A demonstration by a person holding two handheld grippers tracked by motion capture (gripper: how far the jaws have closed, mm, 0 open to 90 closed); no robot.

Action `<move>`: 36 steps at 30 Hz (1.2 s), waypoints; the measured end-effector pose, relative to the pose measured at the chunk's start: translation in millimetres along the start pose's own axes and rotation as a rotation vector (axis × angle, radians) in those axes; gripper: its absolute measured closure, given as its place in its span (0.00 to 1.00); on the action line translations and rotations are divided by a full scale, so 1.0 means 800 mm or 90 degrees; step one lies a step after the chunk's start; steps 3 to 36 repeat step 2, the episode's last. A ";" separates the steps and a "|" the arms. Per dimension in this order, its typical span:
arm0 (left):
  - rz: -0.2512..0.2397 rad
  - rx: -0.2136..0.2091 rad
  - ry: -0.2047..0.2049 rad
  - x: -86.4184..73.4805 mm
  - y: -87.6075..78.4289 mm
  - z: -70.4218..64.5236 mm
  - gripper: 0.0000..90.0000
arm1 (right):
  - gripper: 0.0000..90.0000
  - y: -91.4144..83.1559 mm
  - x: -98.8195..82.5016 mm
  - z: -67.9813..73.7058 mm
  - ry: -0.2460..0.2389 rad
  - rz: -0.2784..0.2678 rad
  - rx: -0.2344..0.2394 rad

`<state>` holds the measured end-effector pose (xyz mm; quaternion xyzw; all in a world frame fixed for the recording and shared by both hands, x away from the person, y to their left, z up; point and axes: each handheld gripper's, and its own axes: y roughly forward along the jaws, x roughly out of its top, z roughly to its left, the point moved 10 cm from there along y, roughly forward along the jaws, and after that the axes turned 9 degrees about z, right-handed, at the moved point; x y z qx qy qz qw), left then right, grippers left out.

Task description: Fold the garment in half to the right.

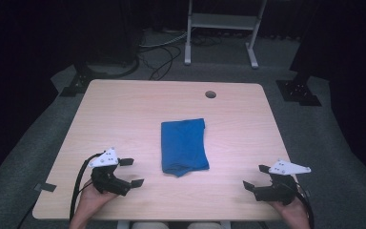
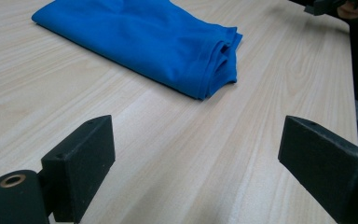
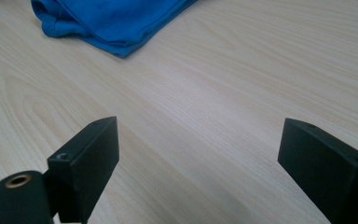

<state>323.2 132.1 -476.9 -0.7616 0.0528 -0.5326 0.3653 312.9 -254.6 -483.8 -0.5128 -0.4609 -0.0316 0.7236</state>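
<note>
A folded blue cloth (image 1: 184, 146) lies near the middle of the light wooden table (image 1: 124, 109). My left gripper (image 1: 131, 171) sits at the front left, a short way left of the cloth, jaws wide apart and empty. In the left gripper view the cloth (image 2: 144, 42) lies ahead of my left gripper (image 2: 193, 163), folded edge toward me. My right gripper (image 1: 256, 176) rests at the front right, open with nothing between its jaws. From the right gripper view, the cloth (image 3: 112, 21) is at the upper left, well beyond my right gripper (image 3: 198, 163).
A round cable hole (image 1: 210, 94) is in the table's far edge. Beyond the table stand a white metal frame (image 1: 221, 28) and dark stands with cables on grey carpet. The other hand's gripper (image 2: 328, 5) shows at the top right of the left gripper view.
</note>
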 end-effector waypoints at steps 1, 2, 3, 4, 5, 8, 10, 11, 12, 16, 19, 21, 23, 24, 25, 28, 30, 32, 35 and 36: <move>0.001 -0.001 0.000 -0.001 0.000 -0.001 0.11 | 0.14 -0.001 0.000 0.000 0.001 -0.003 0.001; 0.001 -0.002 0.001 -0.001 0.001 -0.002 0.11 | 0.14 -0.002 0.000 -0.001 0.001 -0.006 0.001; 0.001 -0.002 0.001 -0.001 0.001 -0.002 0.11 | 0.14 -0.002 0.000 -0.001 0.001 -0.006 0.001; 0.001 -0.002 0.001 -0.001 0.001 -0.002 0.11 | 0.14 -0.002 0.000 -0.001 0.001 -0.006 0.001; 0.001 -0.002 0.001 -0.001 0.001 -0.002 0.11 | 0.14 -0.002 0.000 -0.001 0.001 -0.006 0.001; 0.001 -0.002 0.001 -0.001 0.001 -0.002 0.11 | 0.14 -0.002 0.000 -0.001 0.001 -0.006 0.001; 0.001 -0.002 0.001 -0.001 0.001 -0.002 0.11 | 0.14 -0.002 0.000 -0.001 0.001 -0.006 0.001; 0.001 -0.002 0.001 -0.001 0.001 -0.002 0.11 | 0.14 -0.002 0.000 -0.001 0.001 -0.006 0.001; 0.001 -0.002 0.001 -0.001 0.001 -0.002 0.11 | 0.14 -0.002 0.000 -0.001 0.001 -0.006 0.001; 0.001 -0.002 0.001 -0.001 0.001 -0.002 0.11 | 0.14 -0.002 0.000 -0.001 0.001 -0.006 0.001; 0.001 -0.002 0.001 -0.001 0.001 -0.002 0.11 | 0.14 -0.002 0.000 -0.001 0.001 -0.006 0.001; 0.001 -0.002 0.001 -0.001 0.001 -0.002 0.11 | 0.14 -0.002 0.000 -0.001 0.001 -0.006 0.001; 0.001 -0.002 0.001 -0.001 0.001 -0.002 0.11 | 0.14 -0.002 0.000 -0.001 0.001 -0.006 0.001; 0.001 -0.002 0.001 -0.001 0.001 -0.002 0.11 | 0.14 -0.002 0.000 -0.001 0.001 -0.006 0.001; 0.001 -0.002 0.001 -0.001 0.001 -0.002 0.11 | 0.14 -0.002 0.000 -0.001 0.001 -0.006 0.001; 0.001 -0.002 0.001 -0.001 0.001 -0.002 0.11 | 0.14 -0.002 0.000 -0.001 0.001 -0.006 0.001; 0.001 -0.002 0.001 -0.001 0.001 -0.002 0.11 | 0.14 -0.002 0.000 -0.001 0.001 -0.006 0.001; 0.001 -0.002 0.001 -0.001 0.001 -0.002 0.11 | 0.14 -0.002 0.000 -0.001 0.001 -0.006 0.001; 0.001 -0.002 0.001 -0.001 0.001 -0.002 0.11 | 0.14 -0.002 0.000 -0.001 0.001 -0.006 0.001; 0.001 -0.002 0.001 -0.001 0.001 -0.002 0.11 | 0.14 -0.002 0.000 -0.001 0.001 -0.006 0.001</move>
